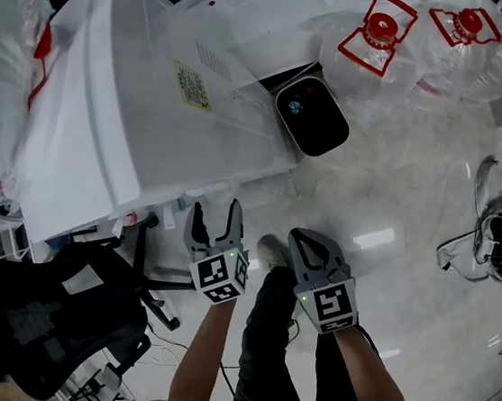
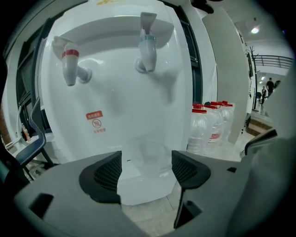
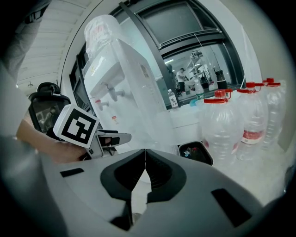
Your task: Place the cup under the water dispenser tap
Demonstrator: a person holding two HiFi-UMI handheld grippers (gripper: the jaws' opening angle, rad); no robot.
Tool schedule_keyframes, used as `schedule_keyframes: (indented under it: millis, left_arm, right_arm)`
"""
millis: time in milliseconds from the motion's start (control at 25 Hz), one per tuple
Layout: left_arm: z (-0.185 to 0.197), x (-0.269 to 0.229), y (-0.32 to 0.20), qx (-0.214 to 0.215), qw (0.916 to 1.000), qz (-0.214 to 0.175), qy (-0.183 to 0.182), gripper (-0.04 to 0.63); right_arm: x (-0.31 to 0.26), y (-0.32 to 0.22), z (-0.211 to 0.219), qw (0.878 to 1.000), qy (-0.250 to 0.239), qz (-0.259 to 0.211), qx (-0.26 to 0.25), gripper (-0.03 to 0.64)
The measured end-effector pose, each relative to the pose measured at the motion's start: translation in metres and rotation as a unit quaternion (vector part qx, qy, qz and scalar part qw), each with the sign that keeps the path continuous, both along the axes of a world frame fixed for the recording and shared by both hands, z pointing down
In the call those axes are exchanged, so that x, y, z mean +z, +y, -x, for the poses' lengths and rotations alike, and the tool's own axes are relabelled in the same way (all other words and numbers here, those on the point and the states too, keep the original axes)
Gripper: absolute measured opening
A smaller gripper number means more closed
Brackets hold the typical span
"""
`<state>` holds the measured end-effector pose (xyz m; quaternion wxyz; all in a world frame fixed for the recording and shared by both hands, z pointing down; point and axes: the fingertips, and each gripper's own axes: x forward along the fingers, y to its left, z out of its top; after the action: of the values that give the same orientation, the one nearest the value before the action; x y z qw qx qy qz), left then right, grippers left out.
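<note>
The water dispenser (image 1: 152, 119) is white. A red sticker (image 2: 95, 122) on its front shows a crossed-circle sign, and a yellowish label (image 1: 192, 85) sits on its top; the print on both is too small to read. A blue-banded tap (image 2: 148, 44) and a red-banded tap (image 2: 69, 62) stick out of the front recess.

A faint clear cup (image 2: 150, 153) stands upright, mouth up, on the ledge below the blue tap. The left tongs (image 2: 146, 173) are spread wide in front of it, and whether they touch it cannot be told. The right tongs (image 3: 144, 162) are pressed together with nothing between them.

The floor (image 1: 397, 195) is pale and glossy. Large water bottles (image 3: 222, 125) with red caps and red labels stand beside a black waste bin (image 1: 311, 116). A black office chair (image 1: 36, 323) is to the person's left.
</note>
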<state>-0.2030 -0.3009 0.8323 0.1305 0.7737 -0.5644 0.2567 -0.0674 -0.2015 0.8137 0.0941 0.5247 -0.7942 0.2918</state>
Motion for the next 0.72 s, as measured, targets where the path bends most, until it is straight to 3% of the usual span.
schedule_keyframes:
  millis: [280,480,720]
  left_arm:
    - [-0.003,-0.045,0.022,-0.009,0.9997,0.013,0.017,0.324]
    - [-0.013,-0.087,0.047,-0.008,0.9980,0.042,0.045,0.298]
    - [-0.043,-0.161,0.065,0.011,0.9946,0.054,0.087,0.181]
  right_arm:
    - [-0.039,-0.001,0.002,1.000,-0.014,0.001,0.000,0.011]
    - [-0.075,0.001,-0.004,0.999,-0.045,0.012,0.028,0.011]
    - [-0.134,-0.003,-0.017,0.996,-0.080,0.015,0.042,0.011]
